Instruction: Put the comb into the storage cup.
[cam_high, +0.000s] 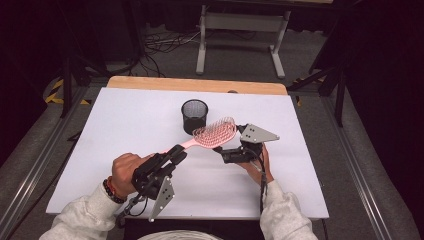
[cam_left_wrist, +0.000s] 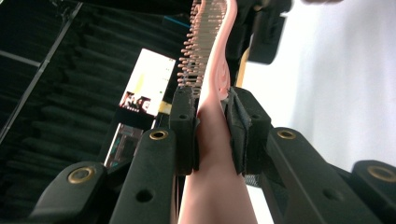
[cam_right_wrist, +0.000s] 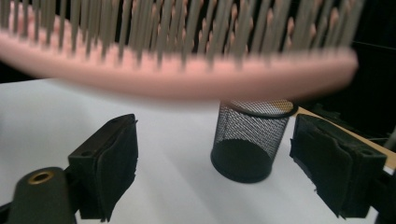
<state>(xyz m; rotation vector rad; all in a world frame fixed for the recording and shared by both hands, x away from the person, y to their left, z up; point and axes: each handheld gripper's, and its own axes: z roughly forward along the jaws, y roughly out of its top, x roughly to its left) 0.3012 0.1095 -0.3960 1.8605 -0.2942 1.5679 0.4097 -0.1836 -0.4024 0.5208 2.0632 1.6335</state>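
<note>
Pink hairbrush (cam_high: 212, 134) held off the table, beside mesh cup (cam_high: 194, 115) — left gripper (cam_high: 176, 153) clamped on its handle, right gripper (cam_high: 231, 150) jaws wide, clear of the head. Risk: one-ended grip — brush could pivot and miss the cup
</note>
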